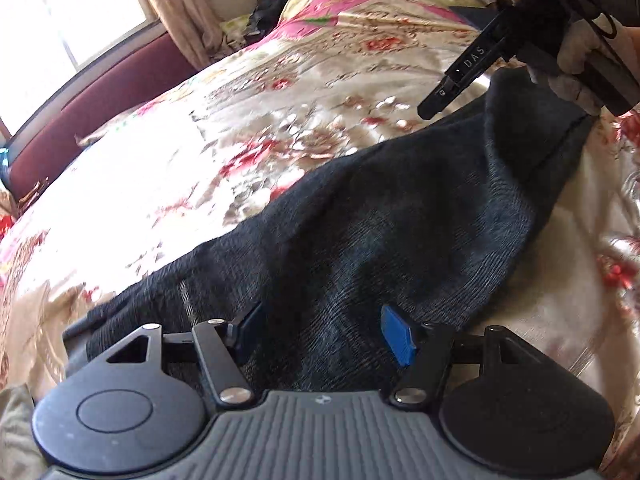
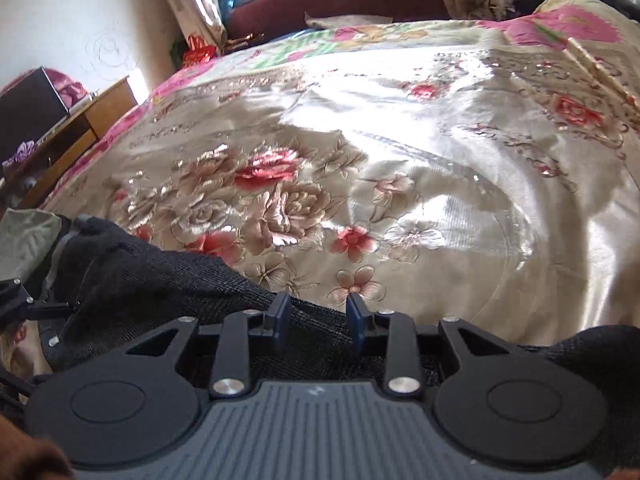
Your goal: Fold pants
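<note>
Dark blue-black pants (image 1: 380, 216) lie across a floral satin bedspread (image 1: 240, 128), running from my left gripper toward the upper right. My left gripper (image 1: 324, 332) is open, its blue pads spread over the near end of the pants. The right gripper's body (image 1: 460, 76) shows at the upper right of the left wrist view, above the far end of the pants. In the right wrist view my right gripper (image 2: 318, 320) is open with a moderate gap, over the edge of the pants (image 2: 180, 280), which stretch left toward the other gripper (image 2: 24, 304).
The bedspread (image 2: 400, 140) covers a wide bed. A maroon headboard (image 2: 340, 0) and curtains stand at the far side. A wooden nightstand (image 2: 72, 128) sits at the left of the bed. A pillow (image 1: 340, 4) lies at the far end.
</note>
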### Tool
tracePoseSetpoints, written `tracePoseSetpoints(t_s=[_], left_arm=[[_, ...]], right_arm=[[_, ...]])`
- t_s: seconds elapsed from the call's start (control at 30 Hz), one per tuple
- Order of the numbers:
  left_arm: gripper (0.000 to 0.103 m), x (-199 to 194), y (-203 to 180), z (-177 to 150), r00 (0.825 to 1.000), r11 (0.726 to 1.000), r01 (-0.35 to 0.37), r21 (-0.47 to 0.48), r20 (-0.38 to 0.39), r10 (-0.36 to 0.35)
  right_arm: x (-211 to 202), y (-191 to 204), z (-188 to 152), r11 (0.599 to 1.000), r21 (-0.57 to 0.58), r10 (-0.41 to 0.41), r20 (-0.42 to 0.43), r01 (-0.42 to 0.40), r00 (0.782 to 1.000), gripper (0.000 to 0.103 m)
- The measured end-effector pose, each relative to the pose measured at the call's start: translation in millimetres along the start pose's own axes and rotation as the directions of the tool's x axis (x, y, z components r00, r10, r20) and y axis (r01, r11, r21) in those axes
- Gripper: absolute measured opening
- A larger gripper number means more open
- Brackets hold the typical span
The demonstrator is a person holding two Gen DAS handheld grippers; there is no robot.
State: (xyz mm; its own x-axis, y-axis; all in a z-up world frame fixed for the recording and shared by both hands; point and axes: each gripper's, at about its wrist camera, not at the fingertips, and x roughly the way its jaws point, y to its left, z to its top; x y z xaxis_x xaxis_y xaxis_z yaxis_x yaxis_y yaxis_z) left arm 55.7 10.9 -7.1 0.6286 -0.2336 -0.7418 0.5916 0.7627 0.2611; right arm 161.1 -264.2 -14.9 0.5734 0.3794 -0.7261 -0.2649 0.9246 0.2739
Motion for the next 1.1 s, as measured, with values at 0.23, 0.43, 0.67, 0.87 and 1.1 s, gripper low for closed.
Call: tracePoseSetpoints(t_s=[0.23,0.43,0.67,0.87,1.1], left_arm=[[0.079,10.1,0.9,-8.7,0.999,1.0,-0.002,-0.021,0.04,0.003],[0.079,14.5,-2.5,6.4,0.997,0.999,0.032,0.007,0.066,-0.033],[0.079,12.5,-26.9,20.9,0.983,0.99,0.127,0.06,0.125,-0.134],[0.079,16.3,-52.8,21.5,0.978,0.981,0.14,0.132,0.139,-0.158],[0.079,13.5,-57.4,22.6,0.973,0.98,0.154,0.122,0.151,-0.172]], right_arm=[[5.0,0.6,-12.2,0.989,-0.115,0.064,-0.205,-0.089,0.977,0.034],[21.9,-2.0,12.3,0.974,-0.201,0.053,-0.249,-0.105,0.967,0.036],[45.8,8.6,17.7,0.917,-0.351,0.041,-0.386,-0.188,0.922,0.045],[41.2,35.2,13.6,0.91,-0.4,-0.046,-0.348,-0.104,0.937,0.008],[5.4,50.4,41.0,0.927,-0.376,-0.061,-0.17,-0.007,0.984,0.008]])
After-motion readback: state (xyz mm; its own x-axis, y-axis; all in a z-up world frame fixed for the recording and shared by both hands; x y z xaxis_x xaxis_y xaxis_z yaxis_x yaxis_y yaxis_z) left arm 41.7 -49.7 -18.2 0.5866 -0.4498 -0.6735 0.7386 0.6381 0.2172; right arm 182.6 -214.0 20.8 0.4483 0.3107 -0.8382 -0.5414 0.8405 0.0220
